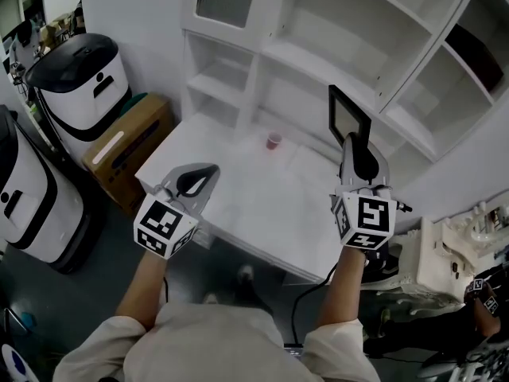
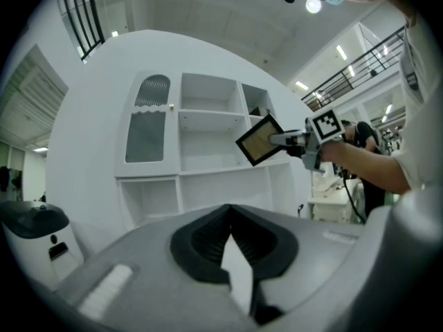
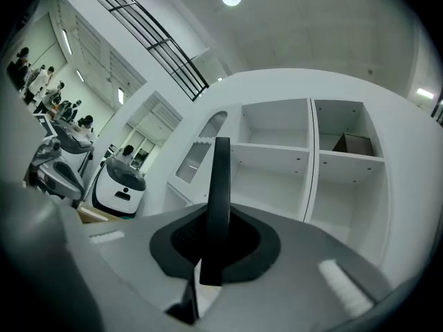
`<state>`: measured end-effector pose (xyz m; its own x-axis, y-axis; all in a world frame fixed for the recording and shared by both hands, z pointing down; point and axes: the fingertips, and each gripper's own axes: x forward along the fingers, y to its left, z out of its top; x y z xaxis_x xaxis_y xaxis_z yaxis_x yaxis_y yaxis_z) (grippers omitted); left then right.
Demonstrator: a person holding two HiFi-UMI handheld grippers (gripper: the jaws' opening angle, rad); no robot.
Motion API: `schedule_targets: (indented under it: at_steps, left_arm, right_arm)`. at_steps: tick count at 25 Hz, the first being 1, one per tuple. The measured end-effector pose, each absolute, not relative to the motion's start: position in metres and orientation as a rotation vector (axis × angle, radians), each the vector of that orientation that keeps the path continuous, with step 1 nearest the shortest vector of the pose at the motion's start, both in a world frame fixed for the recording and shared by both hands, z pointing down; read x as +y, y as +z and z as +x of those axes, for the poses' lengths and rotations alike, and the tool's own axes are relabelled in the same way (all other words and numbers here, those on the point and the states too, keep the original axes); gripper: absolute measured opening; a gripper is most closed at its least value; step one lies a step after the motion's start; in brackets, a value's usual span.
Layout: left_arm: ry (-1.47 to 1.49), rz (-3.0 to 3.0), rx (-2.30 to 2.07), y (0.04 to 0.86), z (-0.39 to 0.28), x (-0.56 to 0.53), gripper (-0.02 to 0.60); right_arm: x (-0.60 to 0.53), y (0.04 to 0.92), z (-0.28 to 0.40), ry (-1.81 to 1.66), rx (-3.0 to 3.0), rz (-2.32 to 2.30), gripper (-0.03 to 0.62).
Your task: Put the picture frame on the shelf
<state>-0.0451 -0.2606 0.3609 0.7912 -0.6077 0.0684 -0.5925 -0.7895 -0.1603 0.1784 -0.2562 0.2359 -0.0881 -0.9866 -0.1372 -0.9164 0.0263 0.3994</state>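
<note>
Picture frame [image 1: 348,116]: clamped edgewise in right gripper [image 1: 351,143]; left gripper [image 1: 196,183] shut, empty. Risk: may be knocked loose against shelf [image 1: 316,60].

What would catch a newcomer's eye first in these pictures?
First, the black picture frame, clamped in the right gripper and held up in front of the white shelf unit. Next, the left gripper, jaws shut with nothing between them, above the near edge of the white table. A small pink cup stands on the table near the shelves.
</note>
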Motion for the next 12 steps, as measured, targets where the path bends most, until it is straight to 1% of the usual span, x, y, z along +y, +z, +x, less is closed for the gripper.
schedule_targets:
  at_steps: [12]
  left_arm:
    - [-0.150, -2.815, 1.046, 0.345, -0.026, -0.334, 0.000]
  right_arm:
    - [-0.361, 0.206, 0.196, -0.659, -2.179, 1.932, 0.018]
